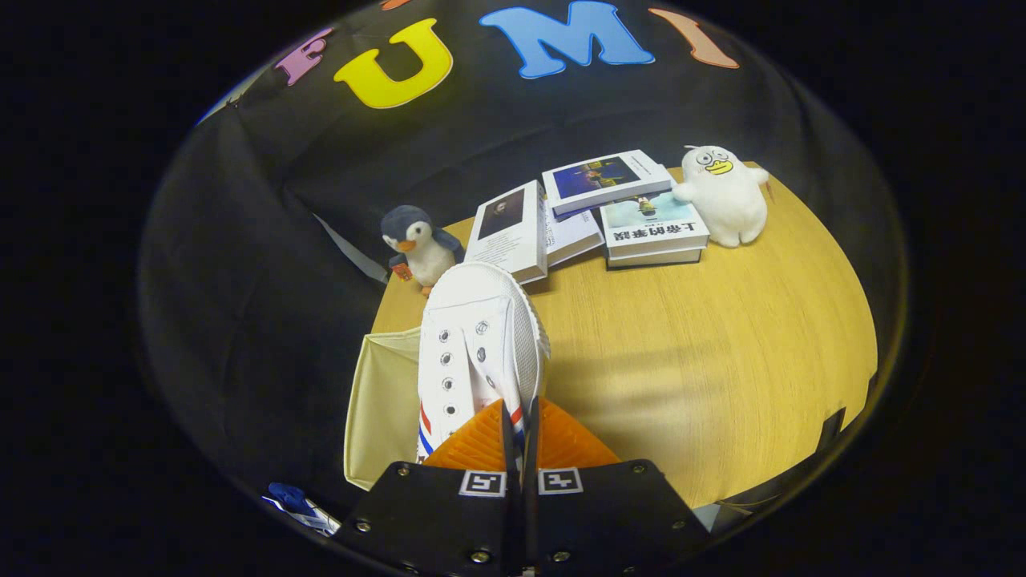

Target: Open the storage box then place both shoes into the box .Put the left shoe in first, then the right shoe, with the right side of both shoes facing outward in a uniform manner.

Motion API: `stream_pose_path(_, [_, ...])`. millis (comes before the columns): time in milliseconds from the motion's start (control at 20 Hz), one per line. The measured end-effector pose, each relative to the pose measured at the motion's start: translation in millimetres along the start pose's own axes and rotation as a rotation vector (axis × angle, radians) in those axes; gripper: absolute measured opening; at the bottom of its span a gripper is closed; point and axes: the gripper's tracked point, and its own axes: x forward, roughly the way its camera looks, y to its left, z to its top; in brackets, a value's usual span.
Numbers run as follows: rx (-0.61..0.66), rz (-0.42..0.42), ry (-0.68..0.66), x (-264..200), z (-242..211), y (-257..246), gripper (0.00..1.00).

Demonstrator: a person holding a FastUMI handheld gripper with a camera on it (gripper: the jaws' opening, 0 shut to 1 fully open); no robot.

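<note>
Gripper (519,437) closed tight on the heel end of a white shoe (477,353), both fingers pinching its collar; toe points away toward the books (597,212). Shoe hangs above the counter (705,353), over the near edge of the cream storage box (385,401), which looks open. Judgement: carrying step, lowering into box next. Keep the pinch firm, since the toe's weight will tip the shoe. Line it up along the box wall, settle the sole flat, then release. Penguin toy (417,244) stands just beyond; avoid it.
</note>
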Motion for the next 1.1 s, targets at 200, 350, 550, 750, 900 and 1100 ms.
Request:
stream_pose_path(200, [-0.003, 0.038, 0.021, 15, -10, 36, 0.0])
stream_pose_path(350, [-0.012, 0.049, 0.045, 29, -23, 56, 0.0])
stream_pose_path(550, [-0.005, 0.042, 0.066, 45, -41, 70, 0.01])
stream_pose_path(750, [-0.016, 0.041, 0.044, 51, -47, 78, 0.18])
stream_pose_path(900, [-0.042, 0.031, -0.045, 37, -28, 76, 0.66])
stream_pose_path(1100, [-0.124, 0.032, -0.158, 5, -2, 68, 0.98])
